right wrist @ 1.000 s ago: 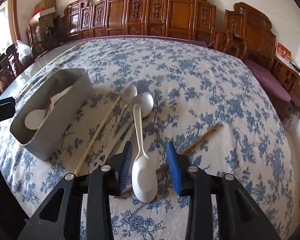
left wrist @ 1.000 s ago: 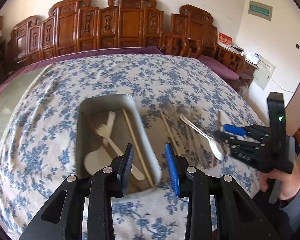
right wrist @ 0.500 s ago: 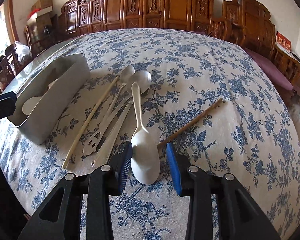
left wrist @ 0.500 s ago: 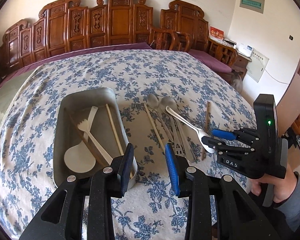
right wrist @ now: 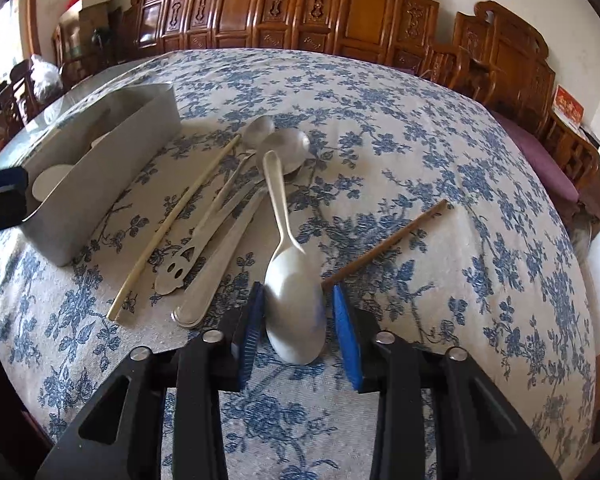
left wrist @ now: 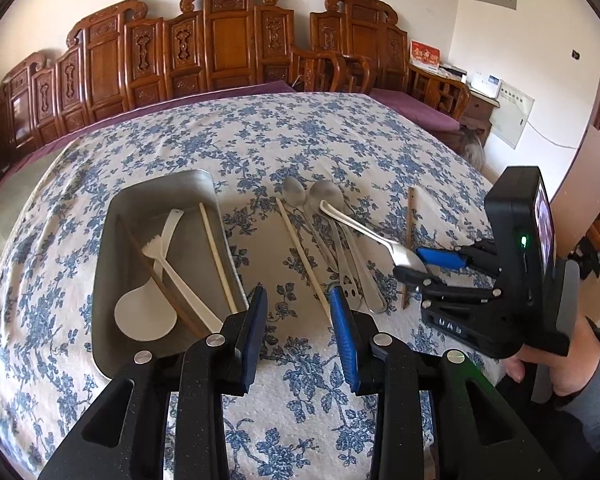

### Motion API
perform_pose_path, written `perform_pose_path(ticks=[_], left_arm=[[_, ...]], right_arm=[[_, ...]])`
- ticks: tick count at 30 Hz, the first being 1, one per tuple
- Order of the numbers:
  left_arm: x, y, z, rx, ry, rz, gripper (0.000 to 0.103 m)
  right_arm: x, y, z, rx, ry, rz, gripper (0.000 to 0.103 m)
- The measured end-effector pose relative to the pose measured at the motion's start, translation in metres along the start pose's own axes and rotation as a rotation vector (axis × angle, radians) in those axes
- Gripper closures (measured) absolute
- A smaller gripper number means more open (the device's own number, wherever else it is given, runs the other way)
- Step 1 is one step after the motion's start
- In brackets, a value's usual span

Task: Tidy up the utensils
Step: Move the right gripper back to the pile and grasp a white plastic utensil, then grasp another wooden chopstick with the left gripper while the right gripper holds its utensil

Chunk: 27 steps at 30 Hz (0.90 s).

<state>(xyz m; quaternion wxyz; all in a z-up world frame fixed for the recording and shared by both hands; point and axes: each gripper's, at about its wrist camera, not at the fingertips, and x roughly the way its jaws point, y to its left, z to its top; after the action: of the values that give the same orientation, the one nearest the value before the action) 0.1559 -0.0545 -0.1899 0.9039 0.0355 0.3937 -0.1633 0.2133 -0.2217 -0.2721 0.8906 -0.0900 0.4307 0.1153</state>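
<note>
The metal tray [left wrist: 112, 216] on the flowered tablecloth [left wrist: 260, 136] holds a white spatula [left wrist: 148, 312], a white fork [left wrist: 176, 264], a pale chopstick [left wrist: 218, 258] and a dark one. The right gripper [right wrist: 298, 312] has the bowl of the metal spoon [right wrist: 294, 300] between its fingers, seemingly lifted, with the handle pointing away. The left gripper [left wrist: 300, 334] hangs open and empty, just beside the tray.

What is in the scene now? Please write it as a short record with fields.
surface: table with blue floral cloth
tray: metal tray, left side of cloth
in tray: white spoon, white fork, pale chopstick, brown chopstick
loose on cloth: two metal spoons, pale chopstick, brown chopstick
right gripper: jaws around bowl of metal spoon; contact unclear
left gripper: open, empty, above the cloth
</note>
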Motion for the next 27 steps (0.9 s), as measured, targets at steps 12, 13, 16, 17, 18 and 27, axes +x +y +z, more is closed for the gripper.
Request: perform_pose_path(ticks=[12, 13, 16, 17, 18, 27], left_arm=[[0.008, -0.017, -0.004, 0.036, 0.013, -0.001, 0.072], [0.01, -0.018, -0.004, 0.038, 0.015, -0.001, 0.072], [0.014, -0.024, -0.006, 0.048, 0.025, -0.002, 0.072], [0.016, -0.026, -0.007, 0.053, 0.031, -0.002, 0.072], [0.019, -0.027, -0.008, 0.056, 0.036, -0.003, 0.072], [0.04, -0.038, -0.016, 0.078, 0.087, -0.002, 0.072]], right_arm=[[-0.007, -0.039, 0.0, 0.132, -0.014, -0.005, 0.096], [-0.007, -0.041, 0.0, 0.141, -0.013, -0.001, 0.096], [-0.009, -0.049, 0.0, 0.172, -0.023, 0.019, 0.097], [-0.009, -0.051, 0.001, 0.181, -0.028, 0.026, 0.097], [-0.011, -0.053, 0.001, 0.192, -0.035, 0.033, 0.097], [-0.021, -0.06, 0.004, 0.228, -0.079, 0.069, 0.097]])
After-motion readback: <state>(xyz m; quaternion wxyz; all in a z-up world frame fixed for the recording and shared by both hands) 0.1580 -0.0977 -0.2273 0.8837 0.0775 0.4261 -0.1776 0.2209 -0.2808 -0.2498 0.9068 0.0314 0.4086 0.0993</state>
